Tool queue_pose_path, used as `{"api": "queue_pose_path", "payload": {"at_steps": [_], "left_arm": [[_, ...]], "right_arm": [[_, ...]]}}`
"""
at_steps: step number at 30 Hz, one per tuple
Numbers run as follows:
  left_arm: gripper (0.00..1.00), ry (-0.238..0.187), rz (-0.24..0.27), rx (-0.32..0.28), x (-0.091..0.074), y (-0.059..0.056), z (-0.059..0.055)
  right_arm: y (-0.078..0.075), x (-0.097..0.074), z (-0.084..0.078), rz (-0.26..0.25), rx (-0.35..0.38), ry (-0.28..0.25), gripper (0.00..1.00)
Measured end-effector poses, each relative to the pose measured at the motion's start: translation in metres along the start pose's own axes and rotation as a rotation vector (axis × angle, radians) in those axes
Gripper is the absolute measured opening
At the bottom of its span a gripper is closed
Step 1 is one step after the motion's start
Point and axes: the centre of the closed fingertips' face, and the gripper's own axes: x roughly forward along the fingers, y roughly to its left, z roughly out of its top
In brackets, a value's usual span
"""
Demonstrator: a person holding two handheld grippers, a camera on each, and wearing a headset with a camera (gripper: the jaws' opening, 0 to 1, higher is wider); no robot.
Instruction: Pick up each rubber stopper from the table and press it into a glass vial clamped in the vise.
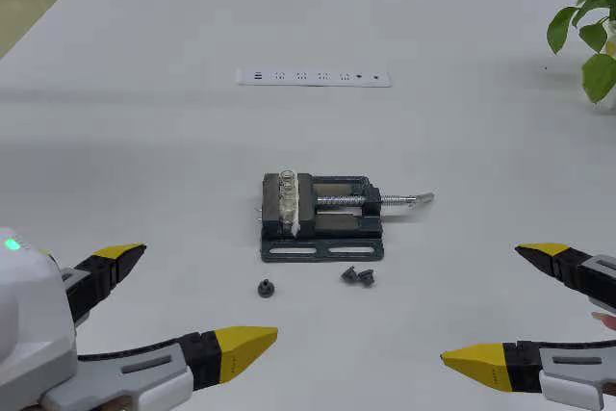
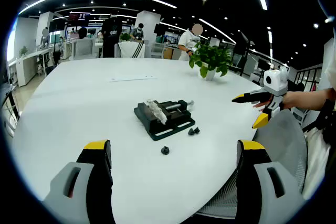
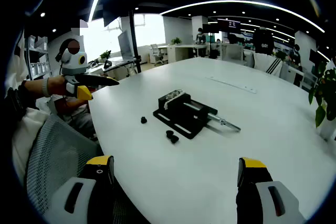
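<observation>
A dark vise (image 1: 320, 219) (image 2: 164, 116) (image 3: 184, 110) sits mid-table with glass vials (image 1: 288, 197) (image 2: 156, 109) clamped in its left end. In front of it lie black rubber stoppers: one alone (image 1: 266, 288) (image 2: 165, 150) (image 3: 143, 120) and a pair (image 1: 358, 276) (image 2: 193, 130) (image 3: 171, 136) to its right. My left gripper (image 1: 178, 300) (image 2: 173, 153) is open near the table's front left, apart from the stoppers. My right gripper (image 1: 510, 303) (image 3: 176, 169) is open at the front right. Both jaws are empty.
A white power strip (image 1: 314, 77) (image 2: 131, 78) (image 3: 231, 84) lies beyond the vise. A green plant (image 1: 587, 31) (image 2: 210, 60) stands at the far right edge. The vise's screw handle (image 1: 409, 199) sticks out to the right. People and desks stand in the background.
</observation>
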Motion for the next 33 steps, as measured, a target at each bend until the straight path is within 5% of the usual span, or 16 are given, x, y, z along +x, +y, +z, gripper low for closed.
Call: {"api": "queue_pose_path", "payload": {"at_steps": [21,33], "left_arm": [[0.99,0.046,-0.019,0.017,0.004,0.001,-0.007],[0.93,0.142,-0.059,0.119,0.011,0.006,-0.011]], "right_arm": [[-0.003,-0.004,-0.005,-0.004,0.004,0.015,0.97],[-0.003,-0.004,-0.007,0.000,-0.010,0.021,0.97]]}}
